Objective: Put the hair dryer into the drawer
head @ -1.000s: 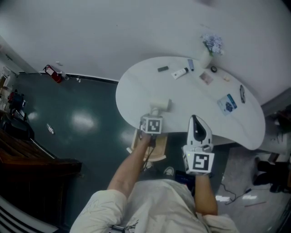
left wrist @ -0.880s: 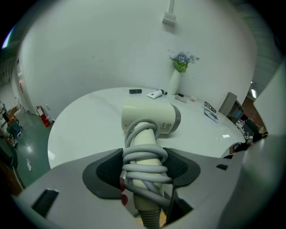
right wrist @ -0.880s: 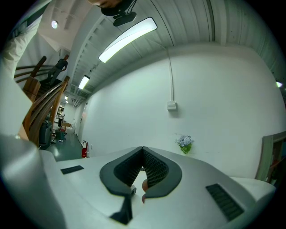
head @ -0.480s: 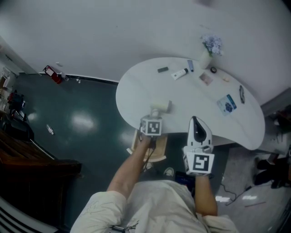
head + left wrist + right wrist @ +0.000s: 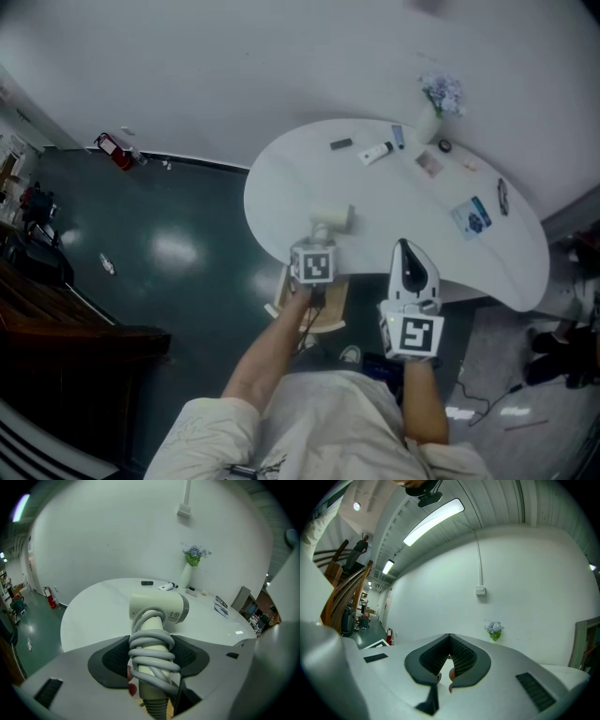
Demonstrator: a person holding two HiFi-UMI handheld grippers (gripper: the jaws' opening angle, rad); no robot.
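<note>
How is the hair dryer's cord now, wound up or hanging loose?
Wound up: the grey cord coils in several loops round the handle of the hair dryer.

Hair dryer [image 5: 157,605] body showing smooth cream plastic, soft sheen; rear ring looking grey. Cord [image 5: 152,651] wrapping handle appearing grey, rubbery, matt. Worktop [image 5: 93,609] looking white, smooth, semi-gloss, catching light patch toward right edge. Floor [image 5: 169,281] looking dark green, glossy, mirroring lamps. Right hand-held gripper [image 5: 450,641] shell showing matt pale grey plastic; pads [image 5: 463,657] looking dark, rubbery, grid-textured. Wall [image 5: 234,66] appearing white, matt.
</note>
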